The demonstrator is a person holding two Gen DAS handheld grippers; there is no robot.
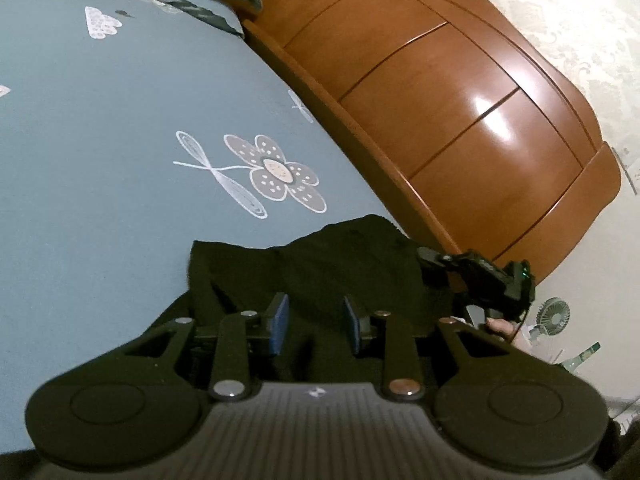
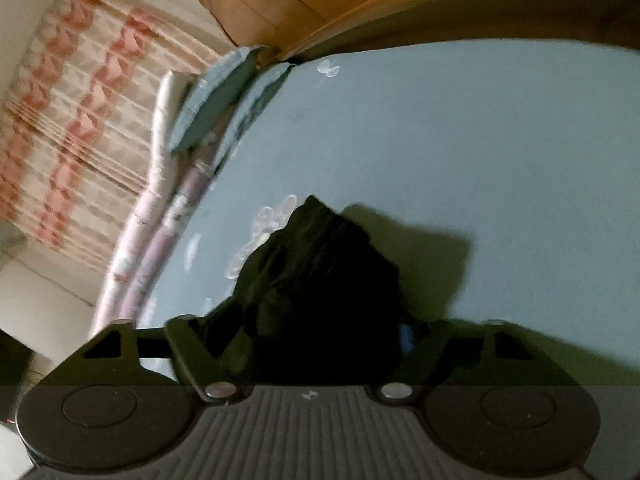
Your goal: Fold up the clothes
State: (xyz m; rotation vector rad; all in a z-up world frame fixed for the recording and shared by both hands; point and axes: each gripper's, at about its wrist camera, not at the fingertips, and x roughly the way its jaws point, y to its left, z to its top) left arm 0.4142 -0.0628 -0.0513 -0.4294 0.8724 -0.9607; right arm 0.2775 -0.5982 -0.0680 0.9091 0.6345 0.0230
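1. Blue-grey bedsheet [image 1: 100, 128] with white flower print fills the left and centre of the left wrist view, and the centre and right of the right wrist view.
2. Glossy wooden headboard [image 1: 460, 112] runs diagonally across the upper right of the left view.
3. Black garment [image 1: 320, 268] lies bunched on the sheet at lower centre; in the right wrist view it rises in a crumpled heap [image 2: 320, 264].
4. Left gripper [image 1: 316, 318]: blue pads parted, a clear gap between them over the dark cloth, pressing on nothing.
5. Right gripper [image 2: 312, 344]: garment mounded between its fingers, hiding the pads; cannot tell whether they pinch it.
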